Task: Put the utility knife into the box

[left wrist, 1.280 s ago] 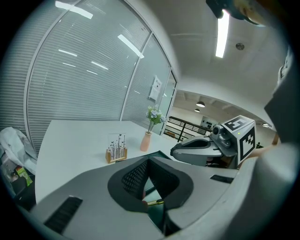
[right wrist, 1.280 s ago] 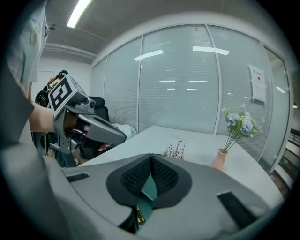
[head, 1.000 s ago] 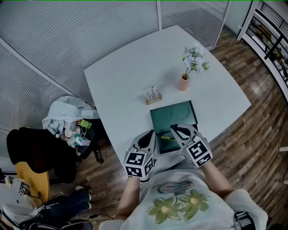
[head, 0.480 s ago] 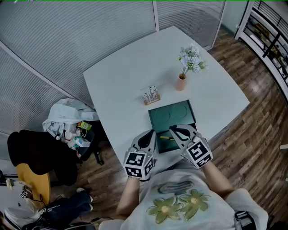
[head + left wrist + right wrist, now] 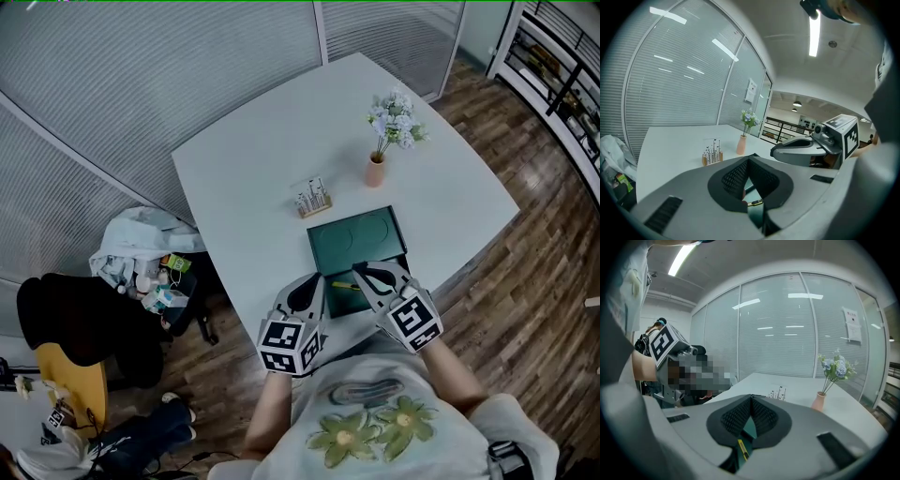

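Your table (image 5: 253, 178) looks smooth matt white, the floor (image 5: 534, 281) wood plank (faintly shiny). Your right hand-held gripper (image 5: 751, 399) is matt grey plastic, its pads (image 5: 764, 417) black and ribbed; the box (image 5: 361, 239) dark and smooth.

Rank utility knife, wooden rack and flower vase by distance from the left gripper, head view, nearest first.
From the left gripper:
1. utility knife: just to its right, over the near end of the green box.
2. wooden rack: farther up the table, roughly straight ahead of the gripper.
3. flower vase: farthest, beyond the box, ahead and to the right.
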`<state>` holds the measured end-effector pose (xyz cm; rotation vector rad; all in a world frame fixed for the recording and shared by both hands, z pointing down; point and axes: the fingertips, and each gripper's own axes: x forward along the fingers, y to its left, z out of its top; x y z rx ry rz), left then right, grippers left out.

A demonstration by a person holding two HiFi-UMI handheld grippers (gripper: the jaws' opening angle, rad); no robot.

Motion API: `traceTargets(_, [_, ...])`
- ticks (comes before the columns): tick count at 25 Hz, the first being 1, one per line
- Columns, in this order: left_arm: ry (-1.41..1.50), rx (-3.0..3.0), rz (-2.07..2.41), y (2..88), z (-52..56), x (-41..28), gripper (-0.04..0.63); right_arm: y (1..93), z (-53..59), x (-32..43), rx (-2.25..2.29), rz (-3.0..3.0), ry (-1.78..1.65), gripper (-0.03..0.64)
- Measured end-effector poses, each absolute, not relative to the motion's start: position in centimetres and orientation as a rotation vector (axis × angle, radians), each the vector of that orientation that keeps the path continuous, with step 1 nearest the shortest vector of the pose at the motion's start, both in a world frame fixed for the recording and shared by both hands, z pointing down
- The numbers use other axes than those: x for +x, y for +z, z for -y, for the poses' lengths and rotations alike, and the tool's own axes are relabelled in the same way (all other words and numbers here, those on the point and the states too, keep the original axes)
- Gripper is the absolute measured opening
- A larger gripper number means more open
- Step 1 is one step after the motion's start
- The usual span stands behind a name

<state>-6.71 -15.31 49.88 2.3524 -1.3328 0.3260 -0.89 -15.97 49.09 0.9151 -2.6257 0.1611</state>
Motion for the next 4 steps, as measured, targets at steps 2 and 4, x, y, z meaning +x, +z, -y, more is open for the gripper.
traceTargets(2, [0.327, 2.351, 1.333, 50.02, 15.27, -6.74, 0.000, 49.27, 15.89, -0.90, 0.913, 2.627, 0.166, -0.002])
traceTargets(4, [0.328, 2.350, 1.333, 50.14, 15.24, -6.75, 0.000, 49.49, 15.80, -0.89, 0.910, 2.626, 0.170, -0.002])
